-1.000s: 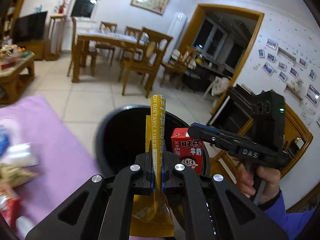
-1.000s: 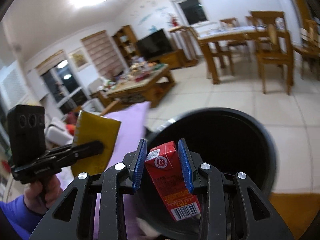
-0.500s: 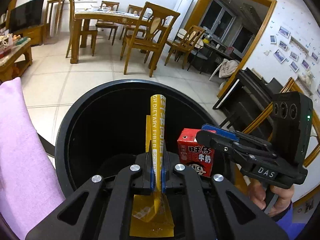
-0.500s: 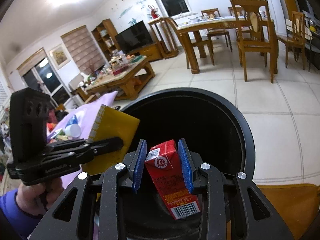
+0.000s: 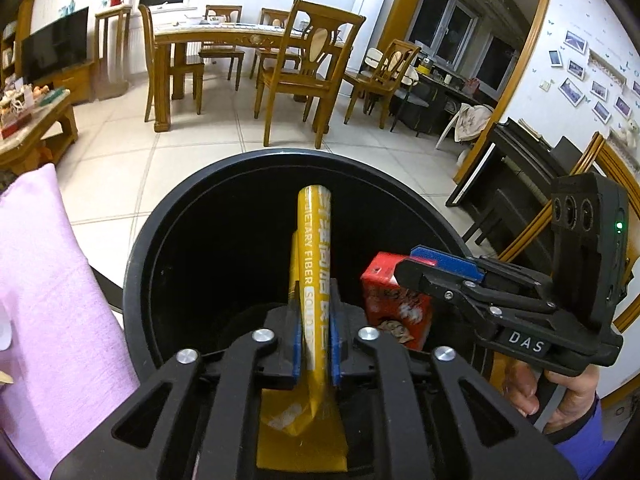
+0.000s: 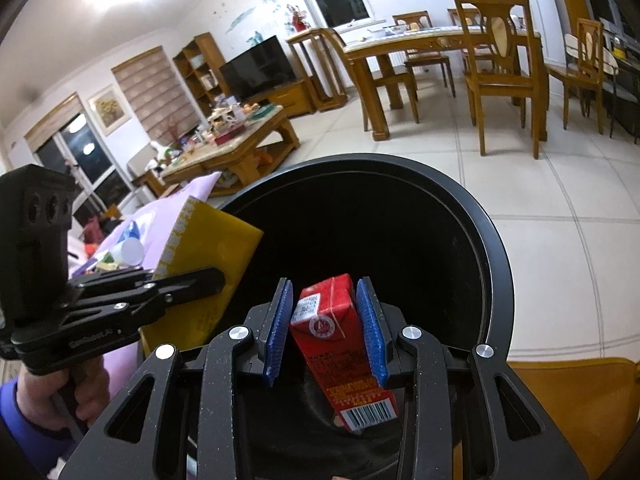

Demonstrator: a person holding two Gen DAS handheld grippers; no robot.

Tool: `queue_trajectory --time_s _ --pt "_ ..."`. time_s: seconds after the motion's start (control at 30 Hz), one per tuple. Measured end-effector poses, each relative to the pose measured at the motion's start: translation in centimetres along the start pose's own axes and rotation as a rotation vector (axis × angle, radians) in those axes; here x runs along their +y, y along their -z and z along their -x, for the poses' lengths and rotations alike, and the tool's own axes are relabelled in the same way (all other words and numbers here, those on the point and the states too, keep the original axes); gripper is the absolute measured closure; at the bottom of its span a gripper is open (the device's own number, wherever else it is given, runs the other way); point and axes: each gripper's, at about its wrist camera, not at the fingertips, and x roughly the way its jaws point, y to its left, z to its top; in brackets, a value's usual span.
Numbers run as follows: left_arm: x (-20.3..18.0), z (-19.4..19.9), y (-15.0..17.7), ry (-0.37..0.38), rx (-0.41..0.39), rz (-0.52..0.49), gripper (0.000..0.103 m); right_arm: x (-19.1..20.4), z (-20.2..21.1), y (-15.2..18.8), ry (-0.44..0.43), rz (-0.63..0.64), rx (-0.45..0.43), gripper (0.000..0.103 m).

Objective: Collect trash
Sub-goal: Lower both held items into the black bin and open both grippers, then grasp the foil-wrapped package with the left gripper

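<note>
Both grippers hang over the black bin [image 5: 168,240], jaws just opening: the left gripper [image 5: 314,344] has slackened round the yellow wrapper [image 5: 316,264], and the right gripper [image 6: 326,328] stands clear of the red carton [image 6: 332,320]. The wide wrapper might snag on the near rim.

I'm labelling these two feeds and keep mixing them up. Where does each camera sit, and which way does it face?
Left wrist: rides the left gripper, looking down into the black bin; yellow wrapper between its opening jaws, right hand visible.
Right wrist: rides the right gripper, facing the same bin; red carton between opening jaws.
Shared: bin, wrapper, carton, dining table.
</note>
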Motion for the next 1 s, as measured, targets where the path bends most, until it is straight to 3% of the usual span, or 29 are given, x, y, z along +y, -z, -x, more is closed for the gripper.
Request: queue_trajectory --time_s 0.03,0.07,0.1,0.13,0.17,0.23,0.43,0.47,0.6,0.73,0.8,0.93,1.0 --pt "-0.1 0.4 0.1 -0.009 -0.009 -0.004 0.07 0.1 0.1 0.1 0.001 -0.001 -0.007 0.053" --pt "-0.2 0.7 0.1 -0.023 -0.02 -0.008 0.046 0.1 0.2 0.1 -0.003 -0.005 -0.011 0.042" --pt "-0.1 1.4 0.2 -0.045 -0.048 -0.013 0.035 0.1 0.3 0.2 -0.007 -0.01 -0.014 0.033" --pt "-0.2 1.9 0.3 -0.06 -0.072 -0.017 0.02 0.2 0.4 0.3 -0.012 -0.015 -0.019 0.031" --pt "-0.3 2.5 0.4 -0.076 -0.098 -0.022 0.016 0.1 0.5 0.3 -0.013 -0.016 -0.02 0.03" --pt "-0.2 3.6 0.6 -0.085 -0.115 -0.026 0.016 0.4 0.6 0.4 -0.018 -0.014 -0.019 0.03" --pt "1.2 7.3 1.9 -0.096 -0.119 0.064 0.008 2.0 1.1 0.2 -0.052 -0.03 -0.003 0.01" --pt "1.4 8.1 2.1 -0.1 -0.134 0.079 0.007 2.7 1.1 -0.1 -0.072 -0.033 0.008 0.005" --pt "3.0 13.4 3.5 -0.121 -0.239 0.116 0.005 5.7 0.8 -1.2 -0.122 -0.021 0.061 0.005" --pt "6.6 19.2 5.8 -0.252 -0.312 0.143 0.005 10.7 -1.0 -1.6 -0.091 0.043 0.168 0.005" --pt "9.6 21.8 7.6 -0.319 -0.315 0.196 0.005 13.0 -2.6 -1.4 -0.188 0.018 0.216 0.005" --pt "15.4 26.0 11.1 -0.482 -0.305 0.296 0.005 18.3 -3.6 -1.8 -0.159 0.148 0.156 0.005" --pt "18.3 27.3 12.9 -0.565 -0.264 0.32 0.005 21.3 -4.3 -2.2 -0.148 0.218 0.135 0.005"
